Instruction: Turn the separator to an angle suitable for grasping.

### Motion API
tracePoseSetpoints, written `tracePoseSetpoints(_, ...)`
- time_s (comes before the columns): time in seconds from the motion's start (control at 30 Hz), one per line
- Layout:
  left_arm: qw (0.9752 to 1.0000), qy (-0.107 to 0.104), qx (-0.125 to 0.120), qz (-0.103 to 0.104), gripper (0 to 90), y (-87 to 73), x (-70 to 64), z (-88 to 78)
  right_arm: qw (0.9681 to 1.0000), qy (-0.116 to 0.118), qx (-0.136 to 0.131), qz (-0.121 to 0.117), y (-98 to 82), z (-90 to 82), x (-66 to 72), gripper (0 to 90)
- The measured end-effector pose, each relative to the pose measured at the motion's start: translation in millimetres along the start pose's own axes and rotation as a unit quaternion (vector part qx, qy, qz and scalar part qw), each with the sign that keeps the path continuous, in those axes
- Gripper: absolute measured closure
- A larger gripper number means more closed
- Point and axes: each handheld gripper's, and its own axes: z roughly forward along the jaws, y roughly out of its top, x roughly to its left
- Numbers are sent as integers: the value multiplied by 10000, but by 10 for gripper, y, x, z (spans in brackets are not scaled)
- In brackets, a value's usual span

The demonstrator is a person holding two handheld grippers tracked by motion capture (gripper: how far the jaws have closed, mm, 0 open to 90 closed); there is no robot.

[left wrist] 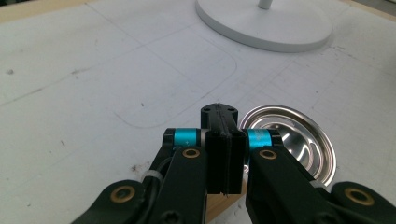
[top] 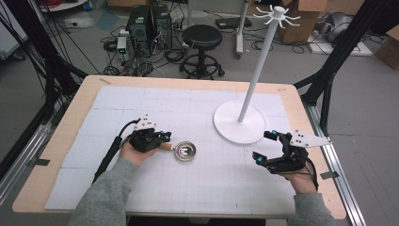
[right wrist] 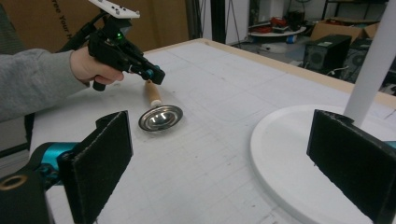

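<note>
White gridded matting covers the pale wooden table [top: 56, 155], with a grey floor, tangled cables, computer towers [top: 149, 23] and a black round stool [top: 202, 37] beyond its far edge. At the left, the left gripper [top: 164, 137] has its black jaws closed on the short wooden handle [right wrist: 152, 94] of a small ladle [top: 184, 151], whose shiny round metal bowl [left wrist: 292, 140] rests on the mat just beyond the jaw tips. Right of it stands a white hanging stand [top: 263, 61]: a flat round base [top: 230, 127], a slim leaning pole and a ring of hooks on top. Farther right, the right gripper [top: 266, 147] hovers near that base, its rough black pads [right wrist: 100, 158] wide apart with nothing between them.
</note>
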Motion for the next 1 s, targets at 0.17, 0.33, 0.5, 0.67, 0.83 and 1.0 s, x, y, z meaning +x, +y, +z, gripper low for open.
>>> tracePoseSetpoints(0.17,9999,-7,129,-18,897,-30,15,82,10000,-61,-36,13,-6,-23,2,60)
tracePoseSetpoints(0.33,9998,-121,181,-38,897,-17,5,170,10000,-44,-33,11,-9,-25,-1,60)
tracePoseSetpoints(0.5,9995,-135,277,-96,897,-39,21,233,10000,-20,-59,-12,-17,-21,3,60)
tracePoseSetpoints(0.67,9993,-147,347,-30,897,-41,10,260,10000,-35,-83,-4,-16,-27,2,60)
tracePoseSetpoints(0.83,9987,-128,502,-4,897,-45,-21,300,9999,27,-126,-42,-18,-23,13,60)
tracePoseSetpoints(1.0,9985,-135,528,5,897,-47,-24,312,9999,43,-124,-40,-17,-21,15,60)
